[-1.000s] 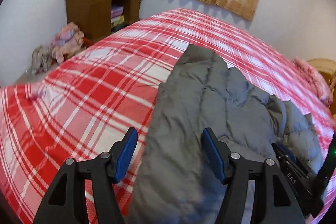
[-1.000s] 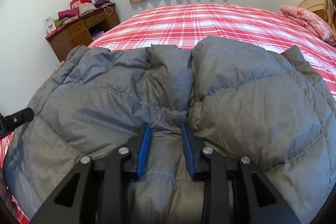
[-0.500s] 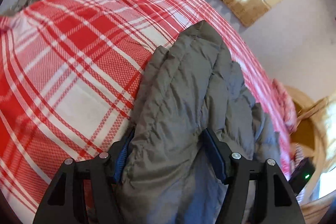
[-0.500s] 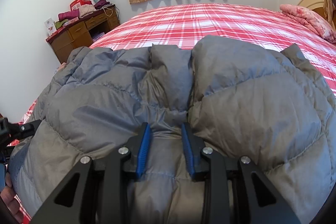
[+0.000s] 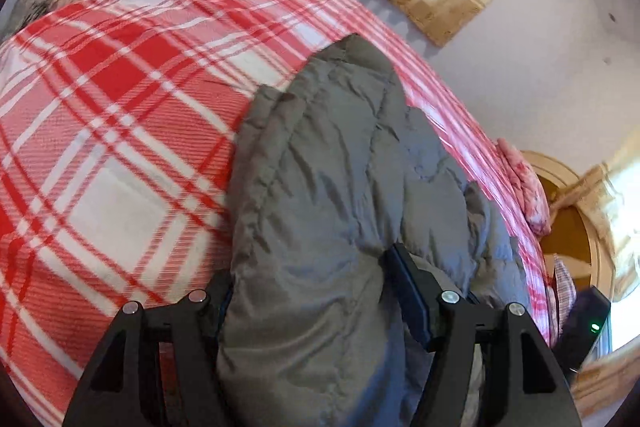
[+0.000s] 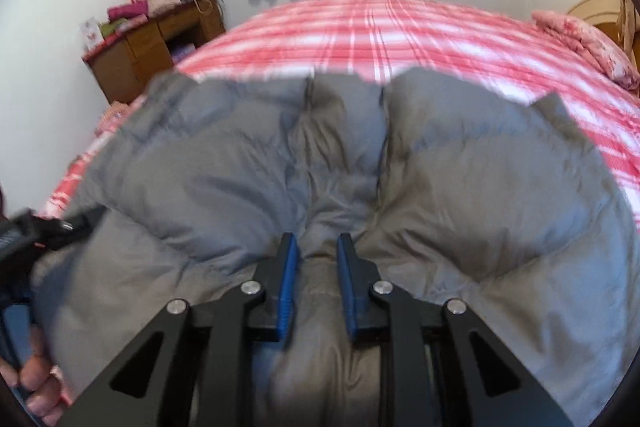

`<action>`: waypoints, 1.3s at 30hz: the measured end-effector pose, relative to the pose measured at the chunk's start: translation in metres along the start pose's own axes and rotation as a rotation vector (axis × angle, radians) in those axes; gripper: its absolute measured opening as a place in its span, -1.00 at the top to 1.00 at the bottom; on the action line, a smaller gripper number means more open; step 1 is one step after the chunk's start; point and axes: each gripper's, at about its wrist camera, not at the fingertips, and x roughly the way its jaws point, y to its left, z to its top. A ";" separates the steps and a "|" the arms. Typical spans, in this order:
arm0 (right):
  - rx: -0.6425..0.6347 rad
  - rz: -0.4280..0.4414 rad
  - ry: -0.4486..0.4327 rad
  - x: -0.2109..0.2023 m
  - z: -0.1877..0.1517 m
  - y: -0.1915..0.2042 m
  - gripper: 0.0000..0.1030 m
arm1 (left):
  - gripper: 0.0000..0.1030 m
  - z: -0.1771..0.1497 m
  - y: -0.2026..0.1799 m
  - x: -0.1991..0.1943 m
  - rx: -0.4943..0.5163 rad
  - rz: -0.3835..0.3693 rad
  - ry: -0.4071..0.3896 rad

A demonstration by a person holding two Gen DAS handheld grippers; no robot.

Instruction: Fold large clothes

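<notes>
Both grippers take hold of the grey puffer jacket on the red plaid bed cover, I judge to lift one edge for a fold.
The left gripper stands wide, a thick padded part filling the gap between its fingers; the right gripper is closing its blue pads on a narrow ridge of the jacket between them.
</notes>
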 end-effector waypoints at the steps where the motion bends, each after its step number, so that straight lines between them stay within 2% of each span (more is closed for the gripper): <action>1: -0.008 -0.005 -0.008 0.001 -0.001 0.001 0.58 | -0.28 -0.002 -0.003 0.000 0.021 -0.010 -0.006; 4: -0.023 -0.020 -0.003 0.003 -0.001 0.003 0.58 | -0.08 -0.004 -0.014 0.003 0.072 -0.029 -0.010; 7: -0.017 -0.016 -0.004 0.002 -0.002 0.002 0.58 | -0.06 -0.002 -0.034 -0.002 0.126 -0.058 -0.033; 11: -0.005 -0.003 -0.008 0.002 -0.002 0.001 0.58 | 0.28 0.002 -0.063 -0.014 0.216 -0.092 -0.064; 14: 0.011 0.016 -0.011 0.001 -0.002 -0.002 0.58 | 0.41 0.005 -0.084 -0.019 0.270 -0.115 -0.077; 25: 0.088 0.110 -0.011 0.000 -0.002 -0.021 0.58 | 0.48 -0.012 -0.143 -0.023 0.454 -0.187 -0.057; 29: 0.070 0.122 -0.005 -0.004 -0.002 -0.022 0.59 | 0.48 -0.022 -0.160 -0.018 0.514 -0.190 -0.040; 34: 0.127 0.196 0.006 -0.012 -0.002 -0.045 0.68 | 0.48 -0.035 -0.181 -0.015 0.591 -0.200 -0.020; 39: 0.148 0.196 -0.011 -0.028 -0.002 -0.063 0.70 | 0.48 -0.046 -0.199 -0.011 0.646 -0.191 -0.006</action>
